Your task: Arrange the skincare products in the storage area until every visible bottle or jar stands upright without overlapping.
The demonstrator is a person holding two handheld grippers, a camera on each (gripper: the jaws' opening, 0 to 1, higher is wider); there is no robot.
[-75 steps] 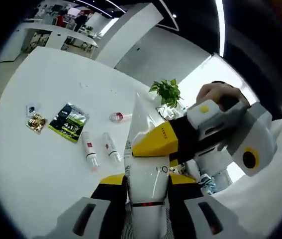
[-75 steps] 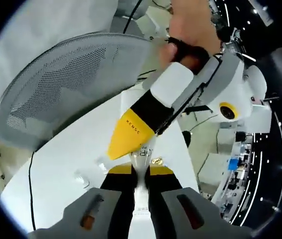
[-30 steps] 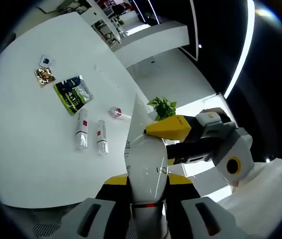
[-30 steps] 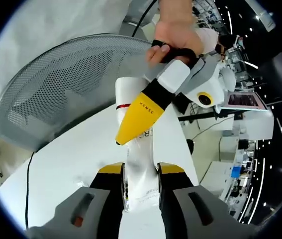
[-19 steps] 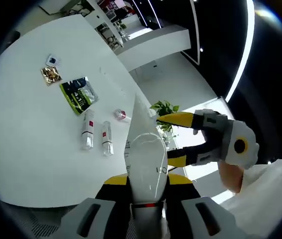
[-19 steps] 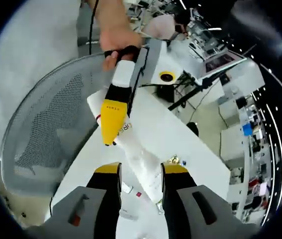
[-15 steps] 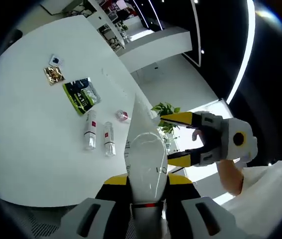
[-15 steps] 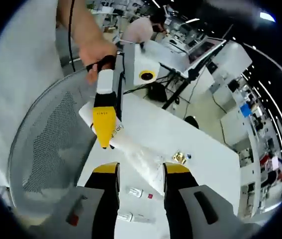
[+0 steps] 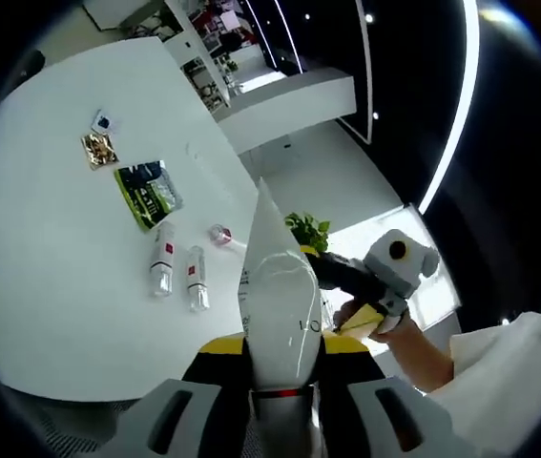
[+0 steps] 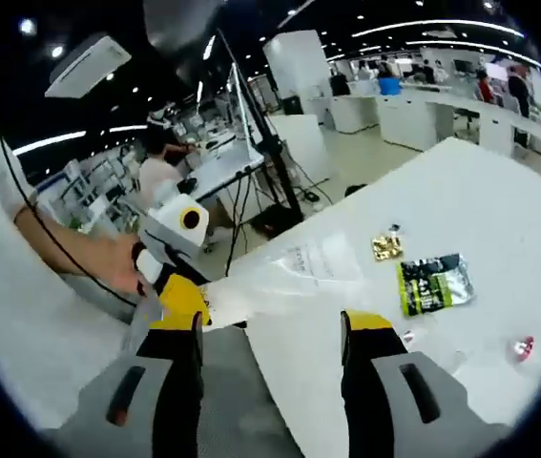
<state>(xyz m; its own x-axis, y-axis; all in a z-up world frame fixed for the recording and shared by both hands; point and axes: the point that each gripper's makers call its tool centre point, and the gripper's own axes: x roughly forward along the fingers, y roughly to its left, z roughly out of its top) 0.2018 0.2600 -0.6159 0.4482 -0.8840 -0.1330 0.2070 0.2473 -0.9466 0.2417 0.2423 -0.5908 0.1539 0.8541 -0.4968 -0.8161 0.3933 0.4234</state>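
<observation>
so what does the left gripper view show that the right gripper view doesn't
Left gripper view: a potted plant, the right gripper, open, and two bottles lying side by side, too small to tell in the other. Right gripper view: the left gripper, shut on the white tube, and a tripod stand. Both: that tube, the green packet, the gold sachet, the white table.

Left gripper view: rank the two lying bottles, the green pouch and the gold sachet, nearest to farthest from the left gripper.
1. Two lying bottles, side by side on the table left of the left gripper; too close to separate.
2. Green pouch, beyond them.
3. Gold sachet, farthest, upper left.
</observation>
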